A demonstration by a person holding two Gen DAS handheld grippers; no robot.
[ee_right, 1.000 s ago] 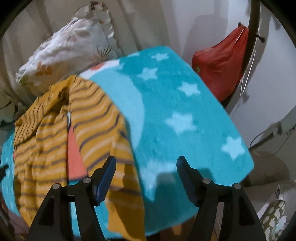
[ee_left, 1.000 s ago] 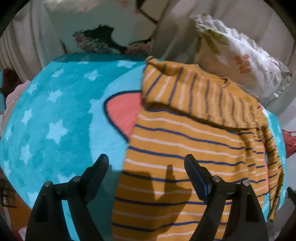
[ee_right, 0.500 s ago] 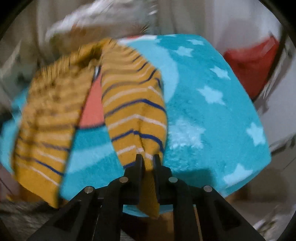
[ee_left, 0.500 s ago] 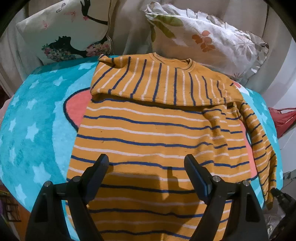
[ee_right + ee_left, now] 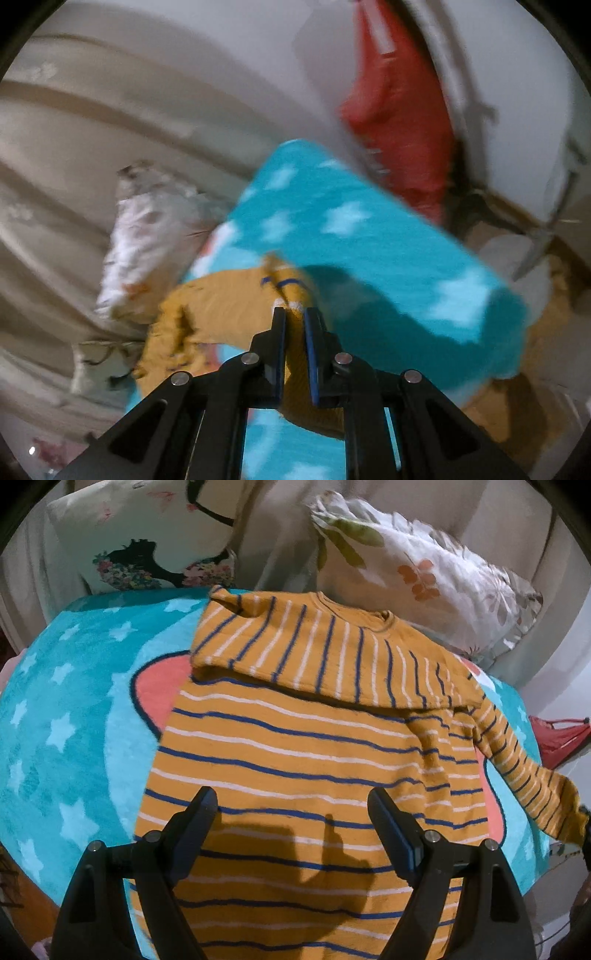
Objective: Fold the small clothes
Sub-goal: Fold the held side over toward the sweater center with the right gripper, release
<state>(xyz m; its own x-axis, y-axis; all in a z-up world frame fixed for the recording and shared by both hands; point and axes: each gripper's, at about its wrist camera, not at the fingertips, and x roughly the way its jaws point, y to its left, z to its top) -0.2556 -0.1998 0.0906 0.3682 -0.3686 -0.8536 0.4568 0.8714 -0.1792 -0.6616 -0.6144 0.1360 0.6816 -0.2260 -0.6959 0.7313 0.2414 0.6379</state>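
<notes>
Two tools are in view. The left tool (image 5: pixel 291 812) hangs wide apart at the bottom of its frame, above the lower body of a mustard-yellow sweater (image 5: pixel 295 753) striped blue and white — nothing between its fingers. The sweater lies flat on a turquoise star-patterned blanket (image 5: pixel 66 716), its left sleeve folded across the chest, its right sleeve trailing to the frame's right edge. The right tool (image 5: pixel 293 314) is clamped narrow on yellow sweater fabric (image 5: pixel 221 306); its view is blurred. A red bag (image 5: pixel 399 122) hangs upper right, contents unseen. Two printed pillows (image 5: pixel 424 565) sit behind. No writing is legible.
</notes>
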